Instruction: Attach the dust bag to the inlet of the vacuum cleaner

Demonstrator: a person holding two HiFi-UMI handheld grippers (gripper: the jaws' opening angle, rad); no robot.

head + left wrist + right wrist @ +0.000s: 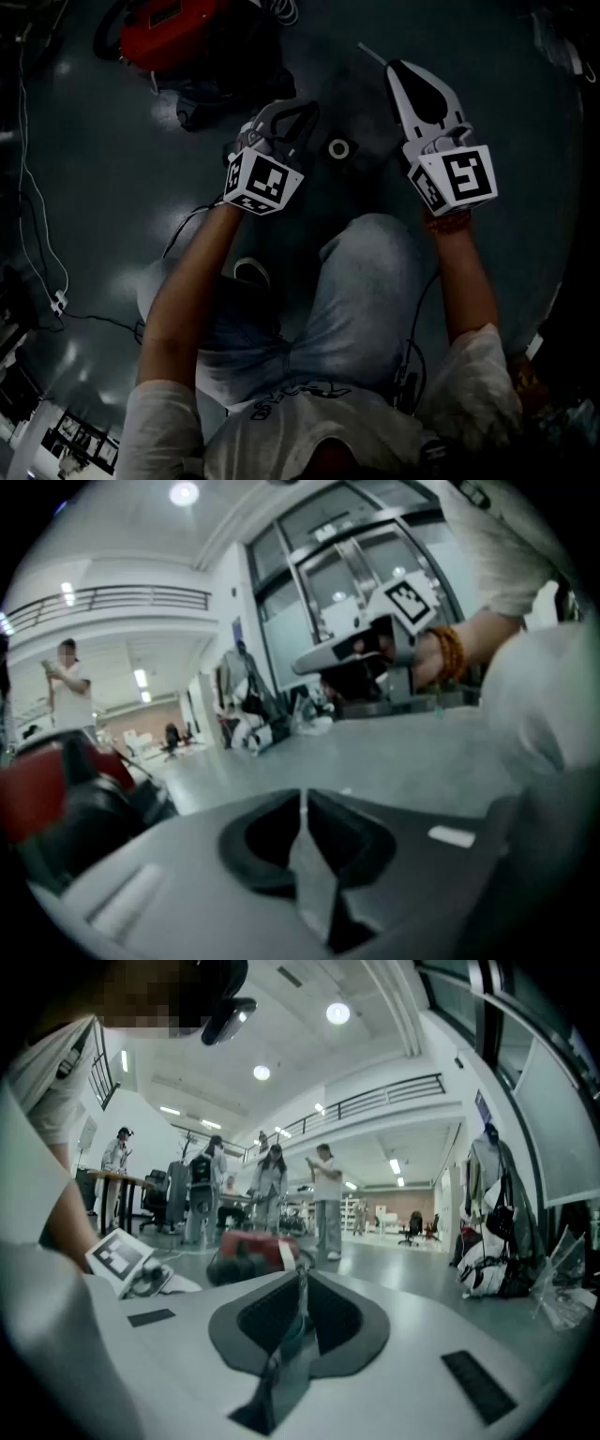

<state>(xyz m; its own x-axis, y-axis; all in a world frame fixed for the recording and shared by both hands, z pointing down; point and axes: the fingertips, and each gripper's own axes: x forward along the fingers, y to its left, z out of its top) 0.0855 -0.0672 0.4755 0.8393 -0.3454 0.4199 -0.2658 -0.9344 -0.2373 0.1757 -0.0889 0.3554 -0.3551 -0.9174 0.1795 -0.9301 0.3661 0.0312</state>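
Observation:
The red vacuum cleaner (169,33) stands on the floor at the far left, and it shows low in the left gripper view (42,794) and beyond the jaws in the right gripper view (246,1252). A dark bundle (217,98) lies against its near side; I cannot tell whether it is the dust bag. My left gripper (284,120) hovers just right of that bundle, shut and empty (303,801). My right gripper (397,70) is held farther right, also shut with nothing in it (301,1277). Both are held clear of the floor.
A small pale ring (338,148) lies on the floor between the grippers. White cables (42,234) trail along the left side. The person's knees (370,253) are below the grippers. Several people (323,1199) stand behind the vacuum; bags (492,1265) lean at the right.

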